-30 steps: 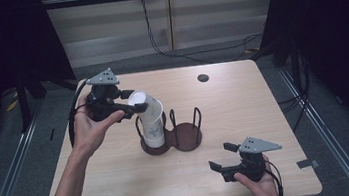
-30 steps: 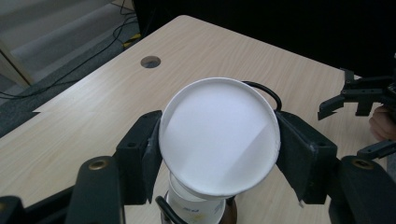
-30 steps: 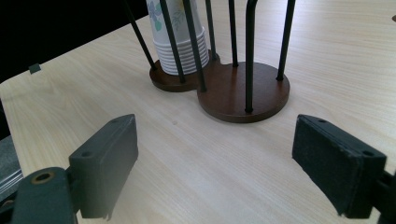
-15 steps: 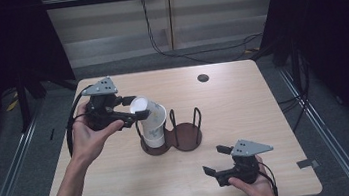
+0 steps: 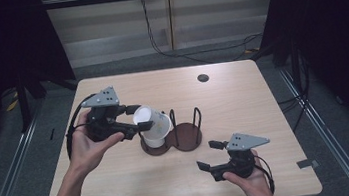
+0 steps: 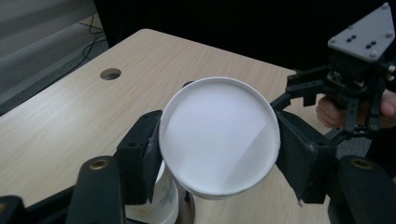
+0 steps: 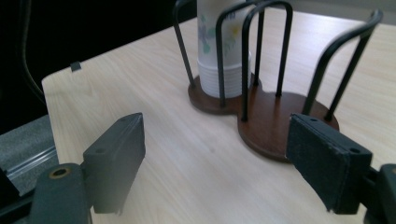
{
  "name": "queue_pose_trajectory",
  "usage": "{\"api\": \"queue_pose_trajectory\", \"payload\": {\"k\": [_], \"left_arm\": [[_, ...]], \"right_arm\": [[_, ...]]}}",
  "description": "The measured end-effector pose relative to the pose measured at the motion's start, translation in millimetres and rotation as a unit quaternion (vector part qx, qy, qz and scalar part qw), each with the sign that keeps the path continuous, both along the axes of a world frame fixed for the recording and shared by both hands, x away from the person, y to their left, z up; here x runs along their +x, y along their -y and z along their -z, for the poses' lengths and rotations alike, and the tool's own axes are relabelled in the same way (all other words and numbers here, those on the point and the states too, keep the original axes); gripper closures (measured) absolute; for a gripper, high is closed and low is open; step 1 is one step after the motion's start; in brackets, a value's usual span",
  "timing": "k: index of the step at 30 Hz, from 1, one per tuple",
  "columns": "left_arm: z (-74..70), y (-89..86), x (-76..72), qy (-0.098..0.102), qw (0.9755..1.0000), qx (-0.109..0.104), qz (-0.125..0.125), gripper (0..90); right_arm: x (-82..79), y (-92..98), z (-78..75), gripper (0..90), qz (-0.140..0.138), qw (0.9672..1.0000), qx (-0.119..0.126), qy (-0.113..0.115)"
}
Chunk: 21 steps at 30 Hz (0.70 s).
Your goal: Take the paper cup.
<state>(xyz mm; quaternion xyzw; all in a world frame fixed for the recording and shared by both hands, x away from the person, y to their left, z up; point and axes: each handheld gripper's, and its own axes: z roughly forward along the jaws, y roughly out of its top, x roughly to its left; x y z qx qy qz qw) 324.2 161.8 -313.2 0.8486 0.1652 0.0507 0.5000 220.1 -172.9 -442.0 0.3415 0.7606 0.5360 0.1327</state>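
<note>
Left gripper [image 5: 138, 126], seen in the high view at the left of the wooden tabletop [image 5: 242, 94], clamped on a white paper cup [image 5: 153, 122], one black jaw on each side of the cup's wall. Cup tilted, open mouth turned toward the left hand [image 5: 85, 146], its base end leaning over the left ring of a dark wooden cup holder [image 5: 187, 139] with black wire hoops. In the left gripper view, white round inside of the cup [image 6: 219, 135] squeezed between the two jaws, with the top of a stack of printed cups [image 6: 156, 205] just below it. Stack standing upright in the holder's left compartment, floral print visible in the right gripper view [image 7: 219, 46]; right compartment bare brown base [image 7: 280, 121]. Right gripper [image 5: 210, 155] held low near the tabletop's front edge, well apart from the holder, pointing toward it; jaws apart with nothing between them, having just been closing partway. Right hand [image 5: 251, 182] wrapped round that gripper's body from below. Small round cable hole [image 5: 203, 78] in the tabletop's far side, well away from both grippers.
</note>
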Motion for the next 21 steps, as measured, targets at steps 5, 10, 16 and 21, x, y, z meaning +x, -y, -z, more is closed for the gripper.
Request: {"api": "queue_pose_trajectory", "payload": {"k": [5,10,16,21], "left_arm": [[10.1,1.6,-4.8,-0.009,0.9999,0.002,0.010,36.9],[23.5,1.0,-8.7,-0.018,0.9998,0.001,0.009,36.9],[33.1,0.2,-14.3,-0.022,0.9997,0.003,0.004,36.8],[40.0,1.5,-18.5,-0.026,0.9996,0.005,0.009,36.8]], "right_arm": [[6.1,-6.2,-3.8,22.6,-0.004,0.9999,0.012,0.005],[10.7,-10.0,-3.0,23.7,-0.013,0.9997,0.020,0.004],[13.4,-13.8,-7.2,25.0,-0.019,0.9996,0.012,0.015],[17.7,-19.2,-12.4,25.0,-0.025,0.9993,0.016,0.021]]}}
